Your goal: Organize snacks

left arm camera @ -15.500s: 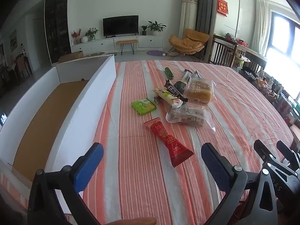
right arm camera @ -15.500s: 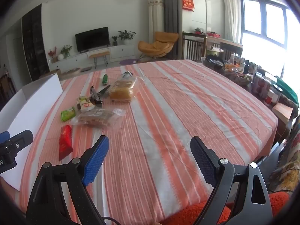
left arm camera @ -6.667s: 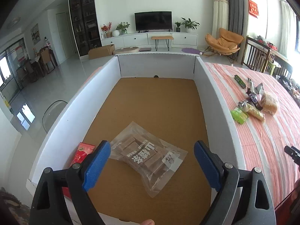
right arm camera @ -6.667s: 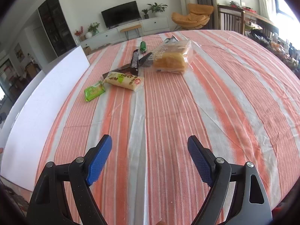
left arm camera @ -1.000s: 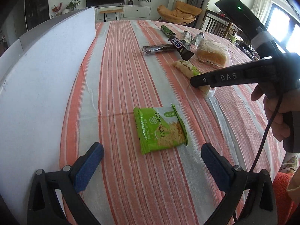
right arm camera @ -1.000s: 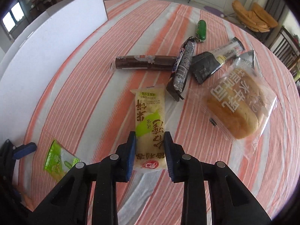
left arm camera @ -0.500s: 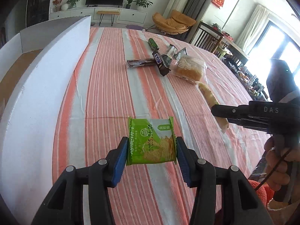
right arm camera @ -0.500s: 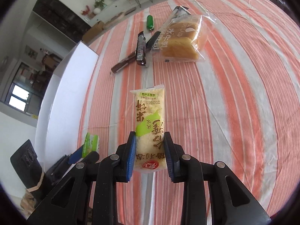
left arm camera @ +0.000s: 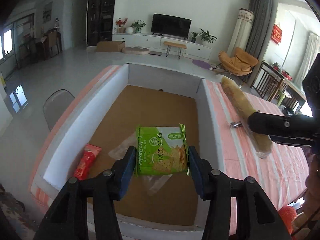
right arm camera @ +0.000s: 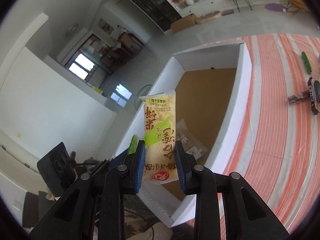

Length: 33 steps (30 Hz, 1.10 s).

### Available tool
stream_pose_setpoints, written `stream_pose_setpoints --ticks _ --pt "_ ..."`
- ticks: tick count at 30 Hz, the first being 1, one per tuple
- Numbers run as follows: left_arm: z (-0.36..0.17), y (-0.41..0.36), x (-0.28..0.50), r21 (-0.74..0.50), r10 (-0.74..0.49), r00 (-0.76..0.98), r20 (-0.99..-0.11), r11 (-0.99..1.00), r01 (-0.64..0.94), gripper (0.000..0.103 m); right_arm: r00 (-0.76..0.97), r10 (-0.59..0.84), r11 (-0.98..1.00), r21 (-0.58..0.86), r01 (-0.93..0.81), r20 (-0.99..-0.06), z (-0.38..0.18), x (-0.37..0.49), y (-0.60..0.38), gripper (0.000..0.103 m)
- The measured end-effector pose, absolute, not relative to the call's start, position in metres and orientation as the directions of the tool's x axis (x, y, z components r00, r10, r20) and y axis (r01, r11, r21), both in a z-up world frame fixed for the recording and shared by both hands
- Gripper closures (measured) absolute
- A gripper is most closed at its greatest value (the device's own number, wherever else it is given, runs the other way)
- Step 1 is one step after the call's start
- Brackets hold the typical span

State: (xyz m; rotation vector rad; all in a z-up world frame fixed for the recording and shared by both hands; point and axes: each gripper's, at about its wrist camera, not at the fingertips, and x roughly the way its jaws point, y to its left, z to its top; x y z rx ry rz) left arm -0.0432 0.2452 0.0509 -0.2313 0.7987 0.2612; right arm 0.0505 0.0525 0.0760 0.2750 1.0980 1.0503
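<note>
Your left gripper [left arm camera: 161, 161] squeezes the green cracker pack [left arm camera: 162, 150] between its two blue pads. You hold it up in the air over the white box [left arm camera: 84, 118], above the brown floor of the box.

Down in the box a red snack pack [left arm camera: 86, 161] lies by the left wall. A clear bag of brown snacks [right arm camera: 190, 140] lies near the middle, partly hidden under the green pack.

Your right gripper [right arm camera: 160, 161] pinches the bottom end of the long yellow rice cracker pack [right arm camera: 160, 138]. The pack sticks up, and it hangs over the near end of the box.

On the striped tablecloth [right arm camera: 280, 120], well apart from the box, lie a small green snack [right arm camera: 306, 62] and two dark bars [right arm camera: 306, 97], one across the other.
</note>
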Motion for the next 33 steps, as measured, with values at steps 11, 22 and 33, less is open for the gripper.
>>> stream_pose_setpoints --ticks 11,22,33 --pt "0.011 0.323 -0.036 0.031 0.476 0.630 -0.614 0.812 -0.583 0.016 0.276 0.590 0.749 0.387 -0.537 -0.759 0.016 0.055 0.004 0.031" --pt "-0.013 0.288 -0.016 0.166 0.478 0.597 -0.644 0.849 -0.501 0.016 0.574 -0.024 0.999 0.003 0.045 -0.819 -0.093 0.085 -0.219 0.031" --pt "0.048 0.209 -0.034 -0.067 0.325 0.797 -0.509 0.908 -0.413 0.000 0.599 -0.135 0.977 -0.006 0.212 -0.789 -0.092 0.092 -0.247 0.031"
